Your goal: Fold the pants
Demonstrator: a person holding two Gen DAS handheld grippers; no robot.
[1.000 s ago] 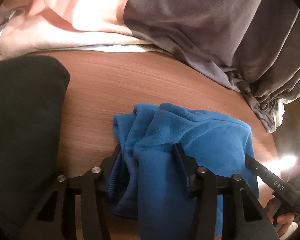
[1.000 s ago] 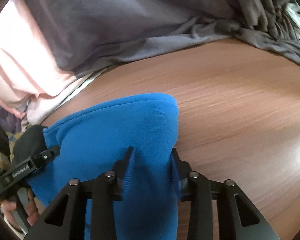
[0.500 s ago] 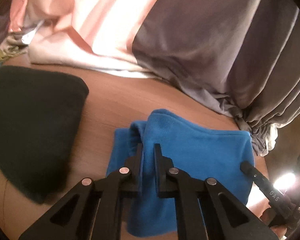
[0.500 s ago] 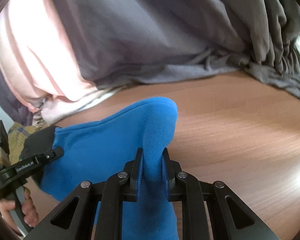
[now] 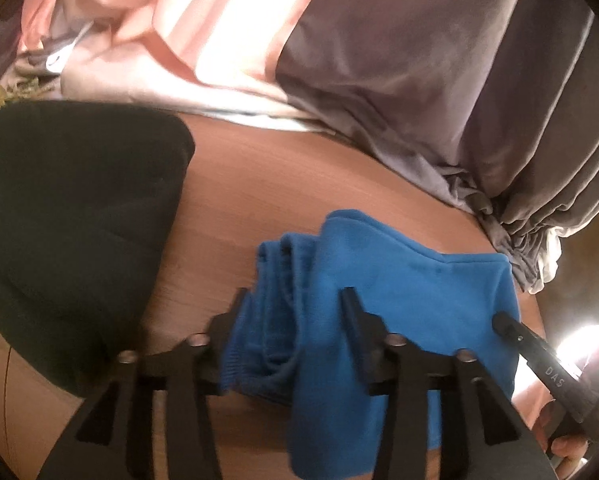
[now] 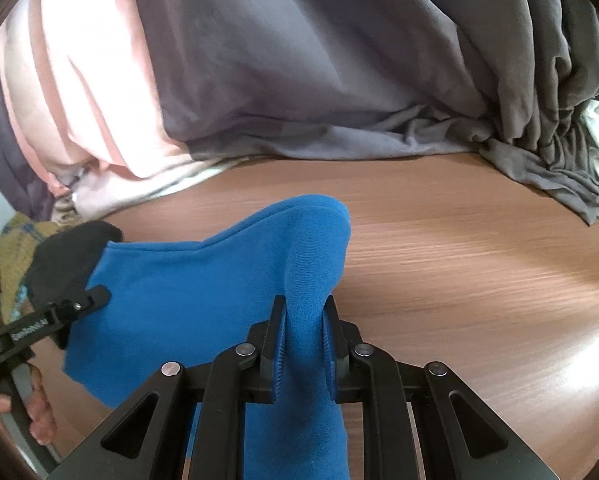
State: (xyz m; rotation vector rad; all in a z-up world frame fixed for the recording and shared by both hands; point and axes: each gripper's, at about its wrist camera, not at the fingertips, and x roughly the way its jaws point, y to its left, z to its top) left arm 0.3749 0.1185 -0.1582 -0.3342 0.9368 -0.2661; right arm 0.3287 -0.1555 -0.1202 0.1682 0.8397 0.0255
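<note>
Our right gripper (image 6: pixel 304 330) pinches the blue pants (image 6: pixel 203 280); our left gripper (image 5: pixel 295 316) is opening astride their folds, black garment (image 5: pixel 71 224) at nine o'clock.

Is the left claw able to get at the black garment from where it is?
Probably yes. The black garment lies just beside the left claw, whose jaws are opening around the blue pants, with only bare table between.

Left view dim, warm, motion-blurred — glare flares at lower right; right view brighter (edges bowed, dark-vignetted).
</note>
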